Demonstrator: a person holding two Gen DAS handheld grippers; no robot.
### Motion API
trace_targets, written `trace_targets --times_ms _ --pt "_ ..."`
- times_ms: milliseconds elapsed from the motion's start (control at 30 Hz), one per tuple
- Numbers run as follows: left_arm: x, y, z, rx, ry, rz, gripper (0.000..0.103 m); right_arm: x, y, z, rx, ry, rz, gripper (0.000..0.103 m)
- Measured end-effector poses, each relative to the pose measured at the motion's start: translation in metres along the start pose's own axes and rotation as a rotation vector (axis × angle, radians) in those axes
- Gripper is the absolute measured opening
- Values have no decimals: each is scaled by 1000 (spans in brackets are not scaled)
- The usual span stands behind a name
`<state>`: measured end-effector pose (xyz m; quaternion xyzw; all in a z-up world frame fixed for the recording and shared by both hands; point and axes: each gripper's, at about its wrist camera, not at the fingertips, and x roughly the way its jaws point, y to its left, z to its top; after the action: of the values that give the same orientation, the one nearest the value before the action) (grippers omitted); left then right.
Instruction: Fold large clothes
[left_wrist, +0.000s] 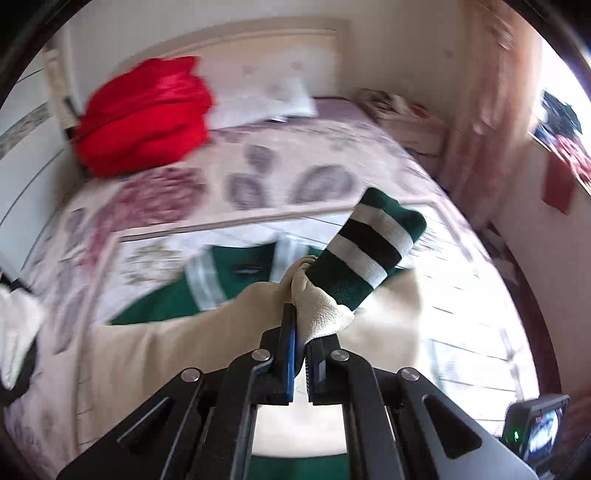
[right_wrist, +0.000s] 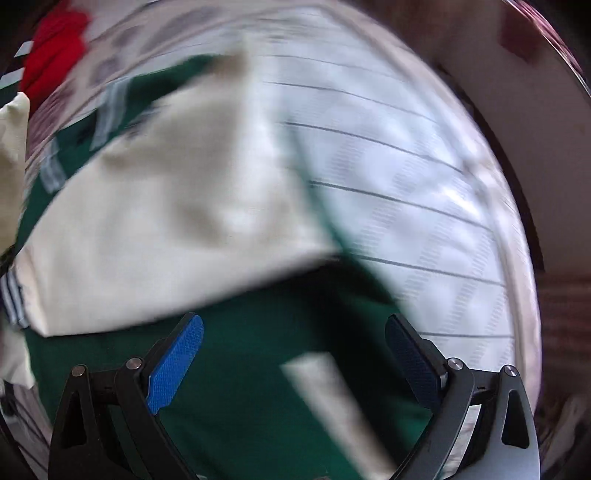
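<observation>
A green jacket (left_wrist: 155, 302) with cream sleeves lies on a white striped mat on the bed. My left gripper (left_wrist: 301, 321) is shut on the cream sleeve (left_wrist: 317, 306) near its green, white and black striped cuff (left_wrist: 369, 251), held up above the jacket. The sleeve trails left and down across the jacket. In the blurred right wrist view the green jacket body (right_wrist: 258, 369) and a cream sleeve (right_wrist: 166, 221) lie below my right gripper (right_wrist: 295, 328), which is open and empty just above the green cloth.
A red garment pile (left_wrist: 144, 114) and a white pillow (left_wrist: 266, 96) sit at the head of the floral bed (left_wrist: 258, 170). A nightstand (left_wrist: 410, 118) and curtain stand at the right. The white striped mat (right_wrist: 406, 184) extends right of the jacket.
</observation>
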<state>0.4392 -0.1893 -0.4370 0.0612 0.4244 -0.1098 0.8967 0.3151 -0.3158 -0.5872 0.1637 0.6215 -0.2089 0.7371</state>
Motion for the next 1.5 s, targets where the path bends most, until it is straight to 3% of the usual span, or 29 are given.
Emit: trace_targets --times_ms 100,167,267,333,433,467,500,633,767,867,967,1000,1033,1067,1100,1133,1233,1333,1400,1500 --pt "27 -50 -1 54 54 -44 1 12 -54 -6 49 27 -29 100" --pt "51 -74 -10 95 146 -52 2 20 -82 -10 72 55 -13 100" --pt "70 -85 -28 114 248 -73 4 27 -111 -14 103 95 52 100" --pt "68 -77 -34 91 245 -100 11 27 -124 -12 126 114 108 100" --pt "62 -51 -40 2 305 -126 54 23 -142 -5 203 130 245 100" --pt "62 -41 -41 -35 319 -130 81 20 -146 -1 231 128 282 100" --pt "58 -27 -43 -88 328 -146 95 17 -150 4 256 119 317 100" --pt "32 34 -57 -269 300 -73 95 5 -139 38 281 57 423 100" --pt "6 100 -72 -438 265 70 95 4 -100 82 280 41 538 100" --pt "11 142 -81 -479 254 200 95 8 -61 113 240 21 554 100" --pt "37 189 -92 -519 288 335 95 28 -12 143 113 44 525 99" --pt "47 201 -95 -521 303 370 95 35 6 147 56 54 506 94" --pt "59 214 -99 -526 329 391 95 40 21 148 0 55 475 62" --pt "72 223 -101 -538 344 381 97 40 32 146 -45 42 388 24" --pt "81 231 -103 -548 356 369 98 40 38 145 -61 15 324 19" --pt "88 235 -101 -556 370 345 99 36 37 142 -45 -12 341 12" --pt "96 228 -90 -500 357 301 103 9 25 128 18 -88 355 10" --pt "109 215 -86 -443 360 279 103 -3 14 113 61 -141 294 10" --pt "123 213 -88 -431 385 285 103 25 19 115 52 -79 235 11" --pt "127 212 -85 -428 393 295 103 66 28 124 -10 36 244 19"
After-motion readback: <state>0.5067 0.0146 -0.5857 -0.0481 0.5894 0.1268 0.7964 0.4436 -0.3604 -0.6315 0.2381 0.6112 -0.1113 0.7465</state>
